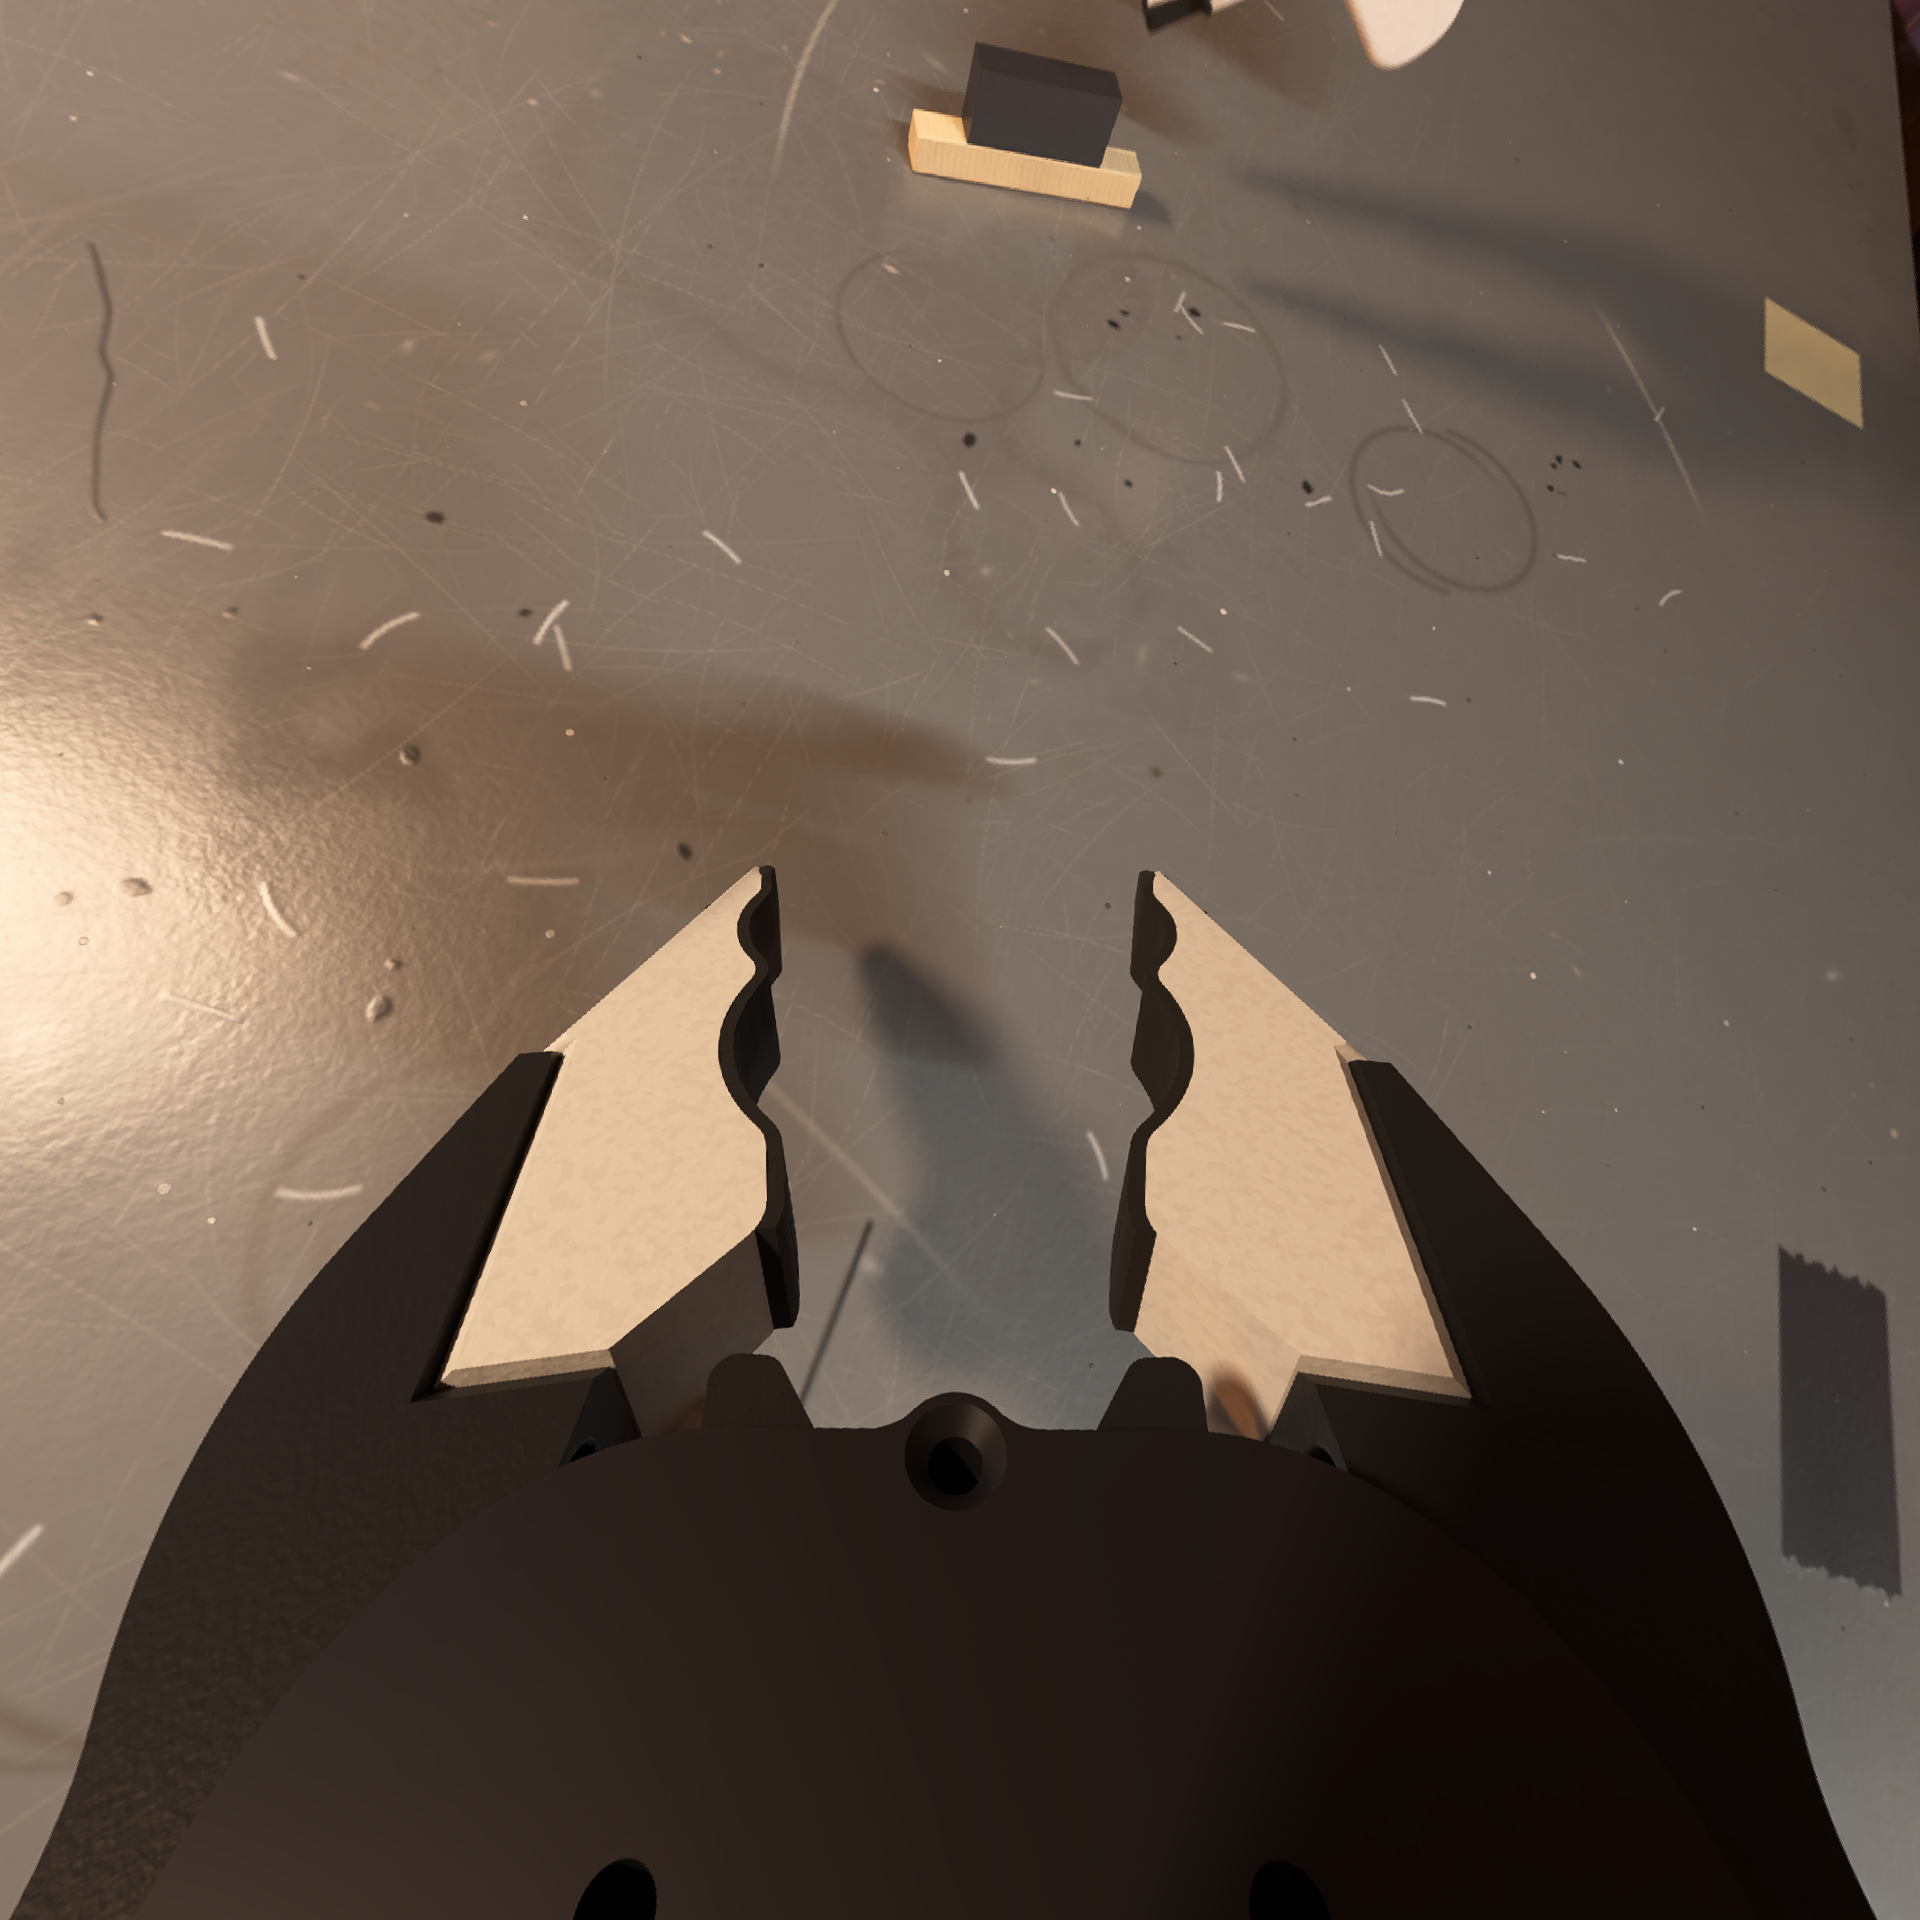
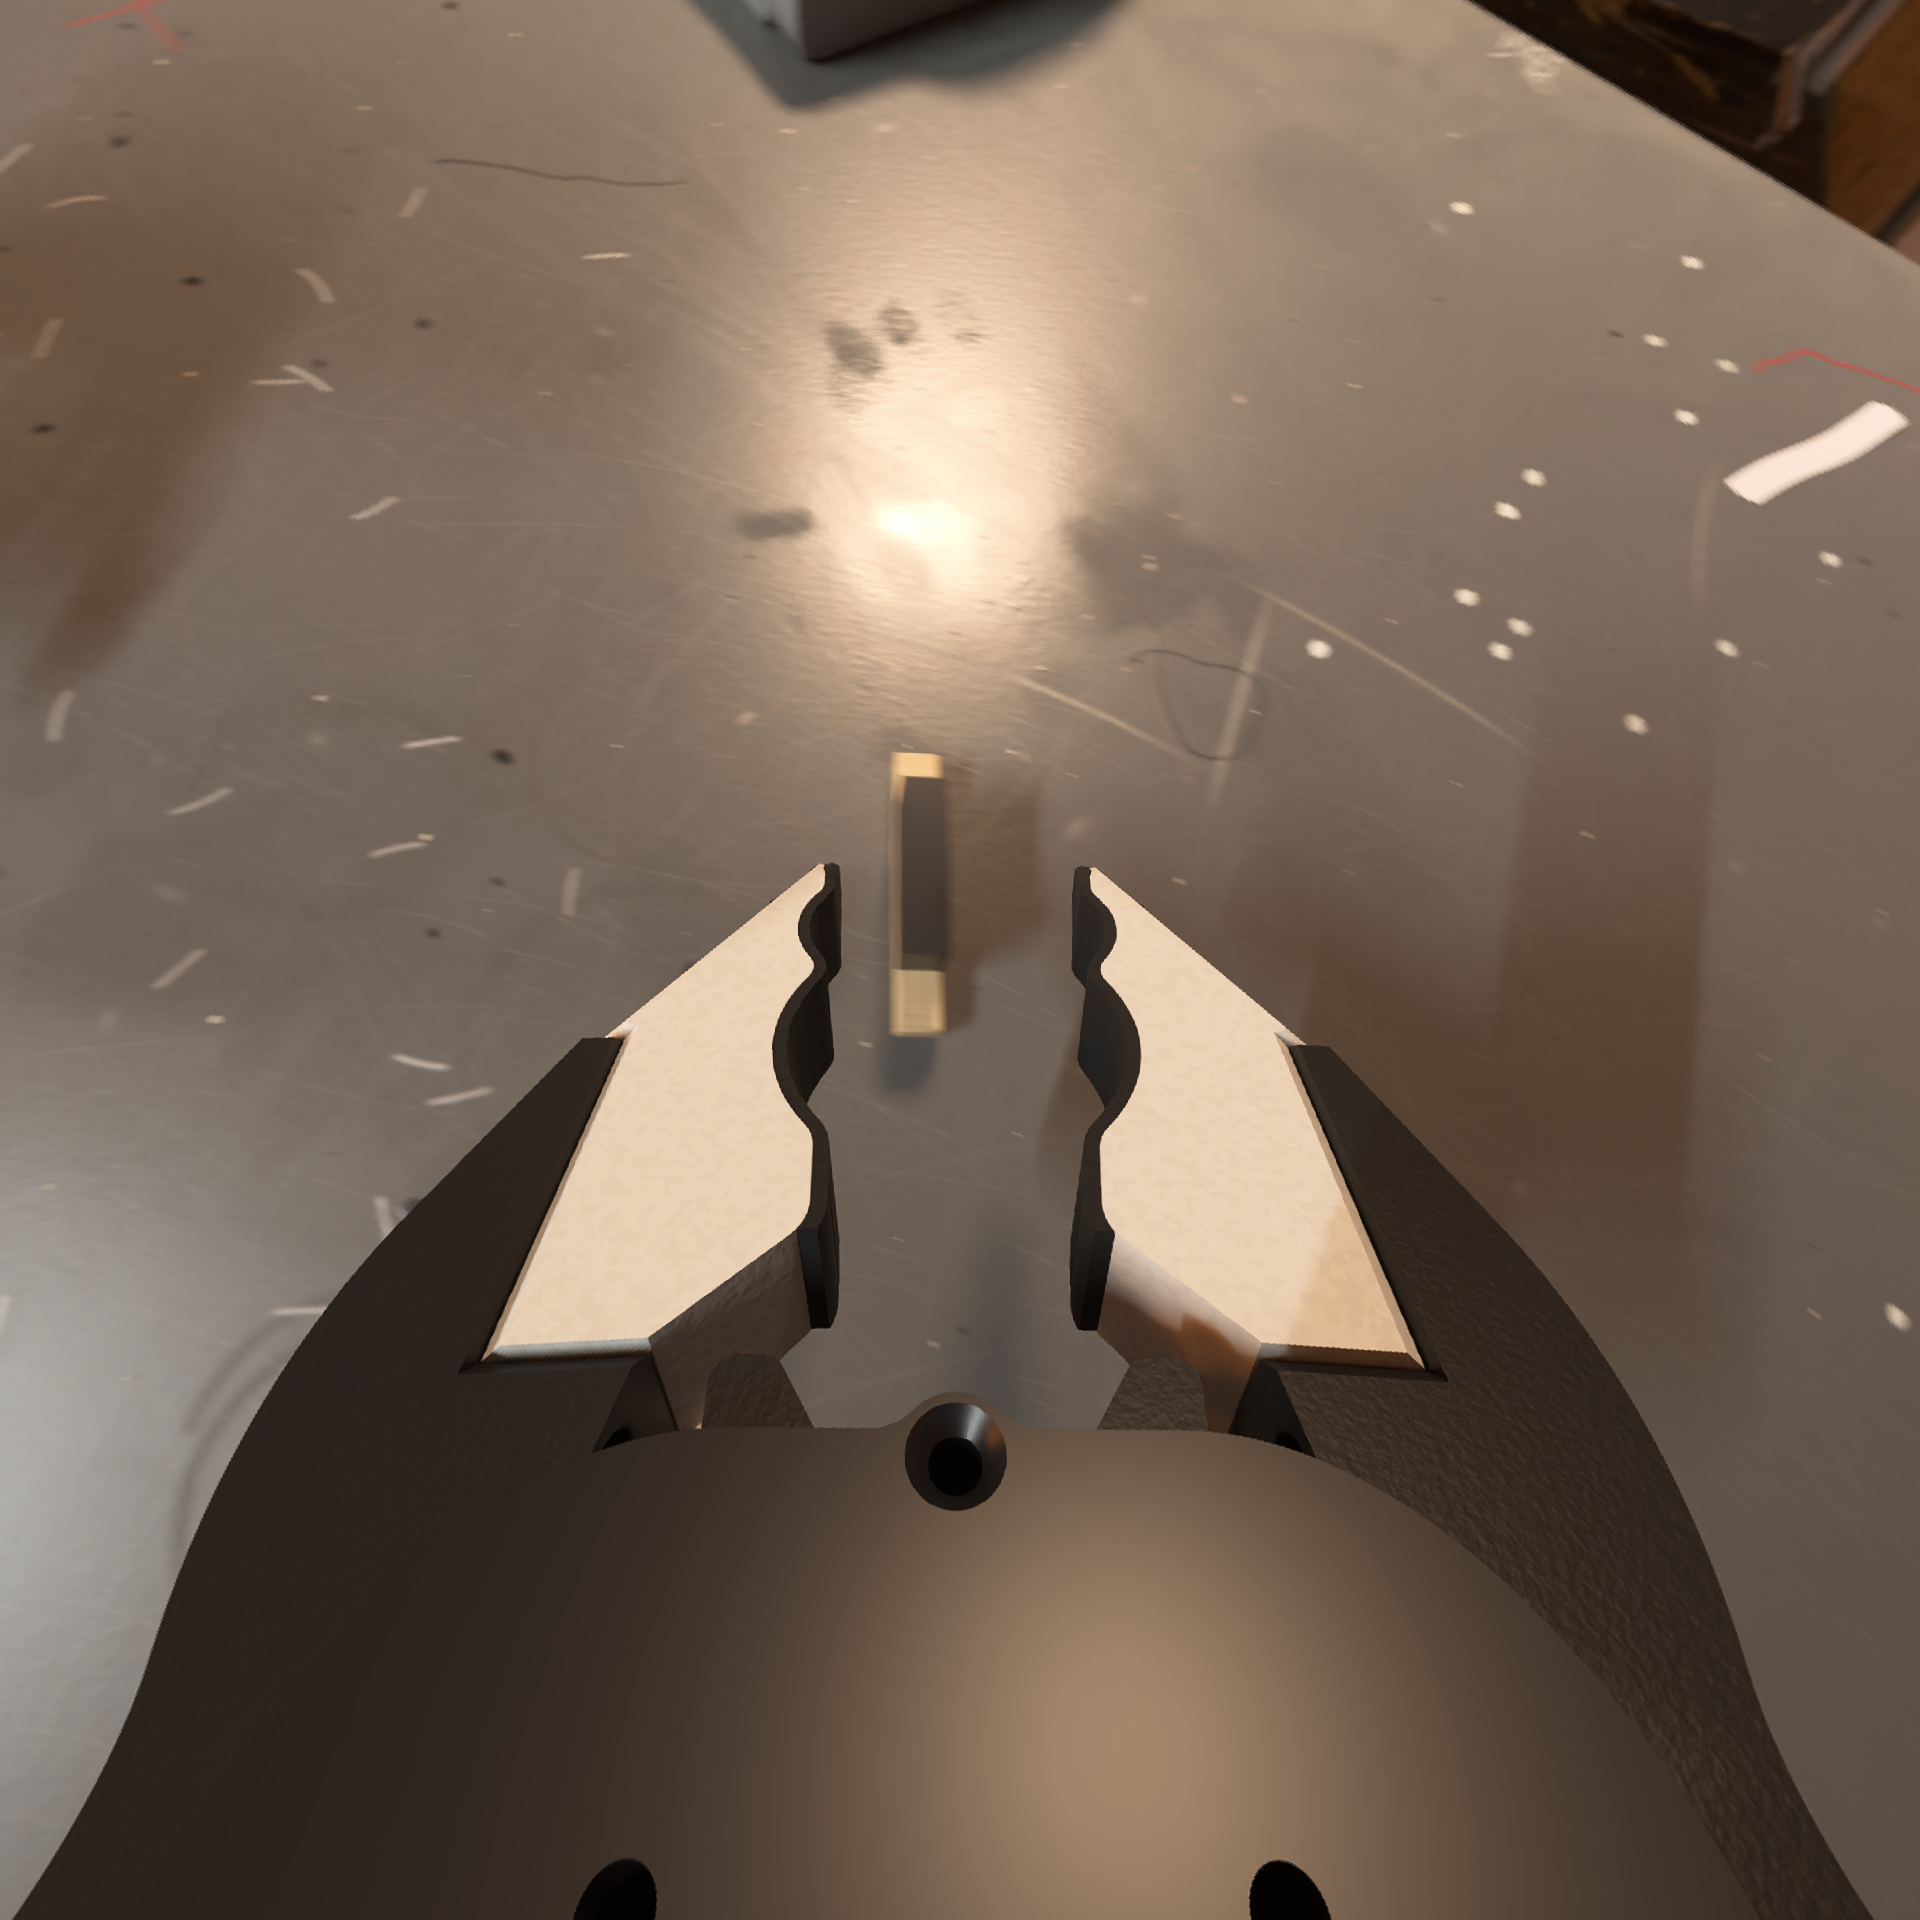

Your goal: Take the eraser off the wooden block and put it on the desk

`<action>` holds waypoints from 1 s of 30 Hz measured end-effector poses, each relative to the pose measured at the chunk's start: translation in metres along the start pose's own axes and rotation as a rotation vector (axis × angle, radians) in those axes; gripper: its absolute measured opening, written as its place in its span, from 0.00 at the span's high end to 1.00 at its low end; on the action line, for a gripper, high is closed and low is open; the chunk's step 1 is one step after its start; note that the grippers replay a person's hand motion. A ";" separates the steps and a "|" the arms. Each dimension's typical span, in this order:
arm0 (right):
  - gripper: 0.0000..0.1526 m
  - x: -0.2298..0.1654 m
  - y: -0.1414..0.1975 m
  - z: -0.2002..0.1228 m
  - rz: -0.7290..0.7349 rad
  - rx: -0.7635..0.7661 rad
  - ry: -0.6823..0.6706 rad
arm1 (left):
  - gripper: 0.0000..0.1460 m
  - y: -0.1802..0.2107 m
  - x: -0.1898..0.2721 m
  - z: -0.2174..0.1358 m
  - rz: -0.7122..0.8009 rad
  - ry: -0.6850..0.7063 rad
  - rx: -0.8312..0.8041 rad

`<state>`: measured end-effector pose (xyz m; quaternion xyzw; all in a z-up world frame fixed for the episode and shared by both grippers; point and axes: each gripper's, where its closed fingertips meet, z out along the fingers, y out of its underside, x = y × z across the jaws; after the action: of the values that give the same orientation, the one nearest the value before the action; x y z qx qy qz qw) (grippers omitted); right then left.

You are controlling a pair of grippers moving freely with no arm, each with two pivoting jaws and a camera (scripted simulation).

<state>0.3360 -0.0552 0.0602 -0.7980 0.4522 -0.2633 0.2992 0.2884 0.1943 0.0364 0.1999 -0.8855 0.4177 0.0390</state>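
In the left wrist view a dark grey eraser sits on a pale wooden block far ahead on the grey desk. My left gripper is open and empty, well short of the block. Part of my right gripper shows at the top edge, above and beyond the block. In the right wrist view my right gripper is open and looks down on the eraser, which lies lengthwise on the block in line with the gap between the fingertips and below them.
A tan patch and a dark strip of tape lie flat on the desk to the right. A white strip lies at the right, a grey box stands at the far edge, and dark wooden furniture is beyond the corner.
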 end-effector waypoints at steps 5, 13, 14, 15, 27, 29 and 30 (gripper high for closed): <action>0.72 0.047 0.007 0.003 0.004 -0.025 0.012 | 0.53 0.000 0.000 -0.001 -0.003 0.002 0.001; 0.83 0.092 0.017 0.039 -0.025 -0.111 -0.038 | 0.53 0.001 -0.001 -0.001 -0.006 -0.003 -0.003; 0.84 0.093 0.016 0.043 -0.033 -0.118 -0.040 | 0.53 0.001 -0.001 -0.001 -0.007 -0.002 -0.004; 0.84 0.093 0.014 0.046 -0.040 -0.123 -0.045 | 0.53 0.001 -0.001 0.000 -0.007 -0.003 -0.004; 0.69 0.061 -0.029 0.083 -0.072 -0.026 -0.043 | 0.53 0.002 -0.001 -0.003 -0.012 0.004 0.002; 0.68 0.063 -0.029 0.082 -0.088 -0.028 -0.007 | 0.53 0.001 -0.001 -0.003 -0.013 0.008 0.006; 0.67 0.065 -0.029 0.082 -0.092 -0.019 0.019 | 0.53 0.001 -0.001 -0.003 -0.014 0.011 0.007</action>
<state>0.4379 -0.0812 0.0347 -0.8182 0.4203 -0.2800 0.2749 0.2881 0.1974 0.0374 0.2041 -0.8822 0.4217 0.0460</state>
